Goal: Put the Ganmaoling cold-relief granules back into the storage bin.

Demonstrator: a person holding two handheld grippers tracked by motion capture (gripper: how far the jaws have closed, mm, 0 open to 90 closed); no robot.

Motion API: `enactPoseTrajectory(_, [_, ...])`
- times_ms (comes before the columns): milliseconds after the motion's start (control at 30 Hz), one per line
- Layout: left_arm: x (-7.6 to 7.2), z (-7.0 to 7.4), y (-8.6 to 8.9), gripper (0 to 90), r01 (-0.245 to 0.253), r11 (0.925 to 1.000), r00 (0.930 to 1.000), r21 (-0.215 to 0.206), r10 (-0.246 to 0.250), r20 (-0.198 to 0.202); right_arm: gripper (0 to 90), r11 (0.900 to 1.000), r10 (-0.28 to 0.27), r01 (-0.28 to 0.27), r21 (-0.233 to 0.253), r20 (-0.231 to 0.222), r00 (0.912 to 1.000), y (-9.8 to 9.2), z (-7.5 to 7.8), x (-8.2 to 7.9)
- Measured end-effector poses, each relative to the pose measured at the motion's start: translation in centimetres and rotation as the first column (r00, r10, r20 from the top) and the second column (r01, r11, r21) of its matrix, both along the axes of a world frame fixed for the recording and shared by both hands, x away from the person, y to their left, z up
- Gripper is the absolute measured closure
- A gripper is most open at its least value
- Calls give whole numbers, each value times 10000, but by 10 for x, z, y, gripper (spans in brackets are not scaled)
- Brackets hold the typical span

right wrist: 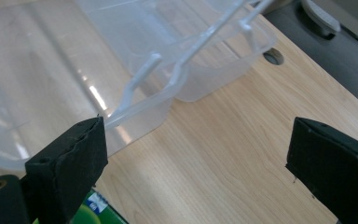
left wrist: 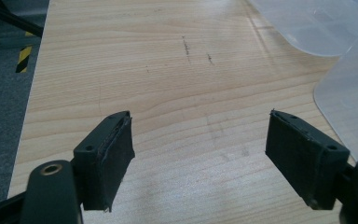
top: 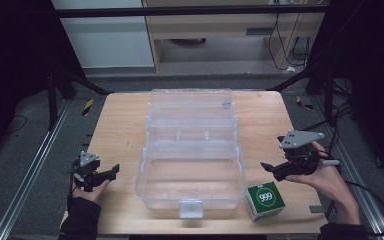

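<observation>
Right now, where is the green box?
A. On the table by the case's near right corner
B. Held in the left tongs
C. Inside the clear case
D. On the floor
A: the green box sits on the wooden table, outside the clear case, near its front right corner.

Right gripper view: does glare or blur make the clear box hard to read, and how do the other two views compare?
Right gripper view: bright streaks glint on the clear box, walls soft but edges legible. High view: dim, dark surroundings, the box low in contrast against the table; the green carton reads clearly. Left gripper view: evenly lit, wood grain sharp, box corner pale at right.
</observation>
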State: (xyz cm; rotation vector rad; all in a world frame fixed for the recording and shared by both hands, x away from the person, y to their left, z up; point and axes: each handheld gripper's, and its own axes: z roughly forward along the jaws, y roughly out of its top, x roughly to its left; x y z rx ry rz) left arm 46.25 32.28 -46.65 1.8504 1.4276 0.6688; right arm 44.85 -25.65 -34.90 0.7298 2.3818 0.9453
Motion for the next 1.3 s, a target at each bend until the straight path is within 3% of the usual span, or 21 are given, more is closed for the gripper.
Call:
enactPoseTrajectory(267, [0,-1,-1,224,46,10000,10000,17,-46,-52,46,9926,1018,-1031,-639,-239,9945,8,4,-5])
enactPoseTrajectory(400, [0,-2,-1,223,72,10000,9999,27,-72,-84,44,9834,1478,-1517,-991,-451,9880,12,5,-8])
enactPoseTrajectory(467, [0,-2,-1,223,71,10000,9999,33,-71,-86,44,9772,1697,-1756,-1195,-583,9838,14,5,-10])
enactPoseTrajectory(500, [0,-2,-1,223,76,10000,9999,29,-76,-89,42,9686,1928,-2018,-1450,-742,9784,16,4,-12])
enactPoseTrajectory(567, [0,-2,-1,223,83,10000,9999,31,-83,-97,41,9659,2010,-2109,-1503,-784,9765,16,4,-13])
enactPoseTrajectory(633, [0,-3,-1,223,113,9999,9999,51,-112,-120,38,9533,2284,-2423,-1802,-945,9690,18,4,-15])
enactPoseTrajectory(667, [0,-3,-1,223,113,9999,9999,51,-112,-120,38,9533,2284,-2423,-1802,-945,9690,18,4,-15])
enactPoseTrajectory(700, [0,-3,-2,224,128,9999,9998,62,-127,-124,37,9456,2452,-2614,-1935,-1036,9639,20,4,-17])
enactPoseTrajectory(833, [0,-3,-2,223,143,9999,9998,77,-142,-122,37,9411,2536,-2723,-2003,-1145,9605,21,4,-19])
enactPoseTrajectory(867, [0,-3,-3,223,149,9999,9998,84,-148,-126,37,9344,2648,-2873,-2107,-1287,9557,23,3,-20])
enactPoseTrajectory(967, [0,-4,-3,223,161,9998,9998,100,-160,-137,36,9282,2701,-2974,-2234,-1448,9519,24,1,-21])
enactPoseTrajectory(1000, [1,-4,-3,223,164,9998,9998,107,-163,-138,35,9172,2824,-3159,-2426,-1632,9453,26,-1,-22])
enactPoseTrajectory(1067, [0,-4,-3,223,172,9998,9998,113,-171,-136,35,9081,2902,-3302,-2574,-1815,9396,27,-3,-23])
enactPoseTrajectory(1133, [0,-4,-3,223,179,9998,9997,129,-177,-139,35,9051,2953,-3371,-2590,-1874,9368,28,-4,-24])
enactPoseTrajectory(1200, [0,-4,-3,223,185,9997,9997,128,-183,-136,35,8927,3111,-3613,-2692,-2118,9265,29,-7,-25])
enactPoseTrajectory(1300, [0,-4,-3,223,187,9997,9997,140,-185,-141,36,8886,3166,-3710,-2696,-2244,9216,30,-10,-26])
